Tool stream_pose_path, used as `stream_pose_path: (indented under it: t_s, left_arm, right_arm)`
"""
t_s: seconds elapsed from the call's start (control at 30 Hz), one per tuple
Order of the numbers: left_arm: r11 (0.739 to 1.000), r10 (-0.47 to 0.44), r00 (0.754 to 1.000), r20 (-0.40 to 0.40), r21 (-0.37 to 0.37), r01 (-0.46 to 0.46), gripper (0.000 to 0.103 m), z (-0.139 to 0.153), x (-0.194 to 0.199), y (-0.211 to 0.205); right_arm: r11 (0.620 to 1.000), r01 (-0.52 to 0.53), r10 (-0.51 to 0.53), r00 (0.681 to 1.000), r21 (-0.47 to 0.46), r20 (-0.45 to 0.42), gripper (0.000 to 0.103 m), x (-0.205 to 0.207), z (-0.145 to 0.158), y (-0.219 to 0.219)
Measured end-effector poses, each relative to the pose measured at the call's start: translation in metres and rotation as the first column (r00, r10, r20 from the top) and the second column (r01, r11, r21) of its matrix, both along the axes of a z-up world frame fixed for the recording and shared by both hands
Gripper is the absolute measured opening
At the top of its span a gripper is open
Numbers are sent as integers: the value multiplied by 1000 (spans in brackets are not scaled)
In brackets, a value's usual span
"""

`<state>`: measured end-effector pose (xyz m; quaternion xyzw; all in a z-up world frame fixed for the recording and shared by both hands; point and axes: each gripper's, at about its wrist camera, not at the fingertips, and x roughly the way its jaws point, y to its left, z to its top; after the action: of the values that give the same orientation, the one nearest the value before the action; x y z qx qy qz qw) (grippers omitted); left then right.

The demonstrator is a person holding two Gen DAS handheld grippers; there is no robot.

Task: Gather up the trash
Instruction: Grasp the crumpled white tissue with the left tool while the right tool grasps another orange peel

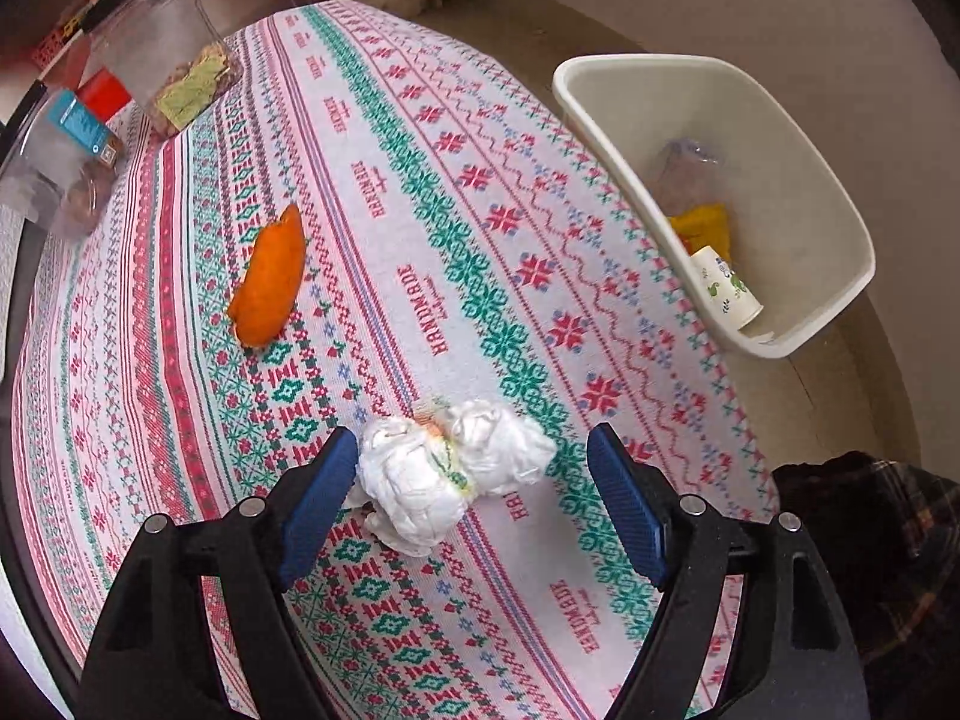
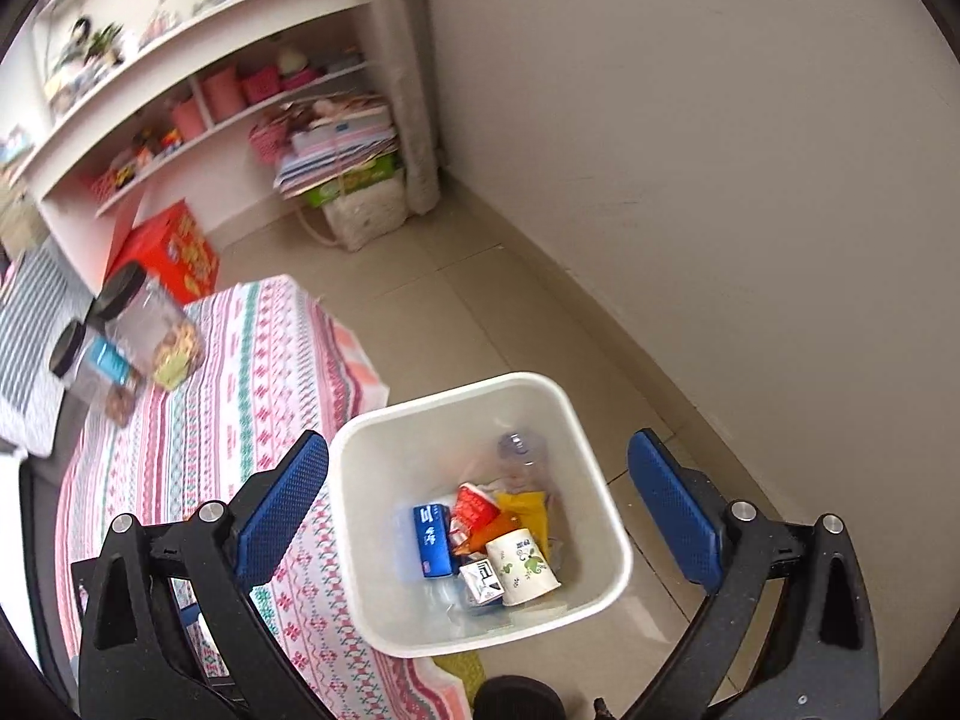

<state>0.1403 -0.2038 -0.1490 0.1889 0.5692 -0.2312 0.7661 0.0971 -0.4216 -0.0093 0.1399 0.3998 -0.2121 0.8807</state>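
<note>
A crumpled white tissue wad (image 1: 447,468) lies on the patterned tablecloth (image 1: 420,210). My left gripper (image 1: 474,480) is open with its blue pads on either side of the wad, the left pad close to it. An orange peel (image 1: 268,281) lies further left on the cloth. A white trash bin (image 1: 774,192) stands beside the table's right edge. In the right wrist view my right gripper (image 2: 480,498) is open and empty above the bin (image 2: 372,540), which holds a paper cup (image 2: 522,567), a blue carton (image 2: 432,543), wrappers and a plastic bottle.
Two clear jars with black lids (image 1: 162,60) (image 2: 150,330) stand at the table's far left. A shelf unit (image 2: 198,90), a red box (image 2: 174,252) and a stack of papers (image 2: 342,156) stand against the wall. Tiled floor (image 2: 510,300) surrounds the bin.
</note>
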Motion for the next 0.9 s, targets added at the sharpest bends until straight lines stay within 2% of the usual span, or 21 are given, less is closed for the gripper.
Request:
stream_pose_path:
  t_s: [0.1,0.2,0.47,0.6,0.73,0.83,0.9]
  left_arm:
    - [1000,7,1000,0,-12,-7,55,-12,0,7]
    - [997,27,1000,5,-70,-27,49,-9,1,20]
    - [977,156,986,61,-160,-144,48,31,12,81]
    - [955,255,964,73,-178,-239,49,46,19,120]
    - [916,370,925,86,-201,-348,49,59,27,168]
    - [892,424,901,89,-214,-399,49,66,26,194]
    - [883,445,889,104,-216,-417,49,74,24,205]
  right_arm:
    - [999,-36,35,999,-21,-32,96,14,-7,18]
    - [996,-81,78,995,-43,-67,96,29,-16,39]
    - [972,-234,225,960,-34,-164,96,76,-46,112]
    - [953,-299,301,934,38,-191,96,102,-65,153]
    - [942,-292,323,921,163,-217,96,123,-93,184]
    - [951,-242,281,936,193,-213,91,133,-108,201]
    - [957,-232,267,939,173,-218,89,139,-114,214]
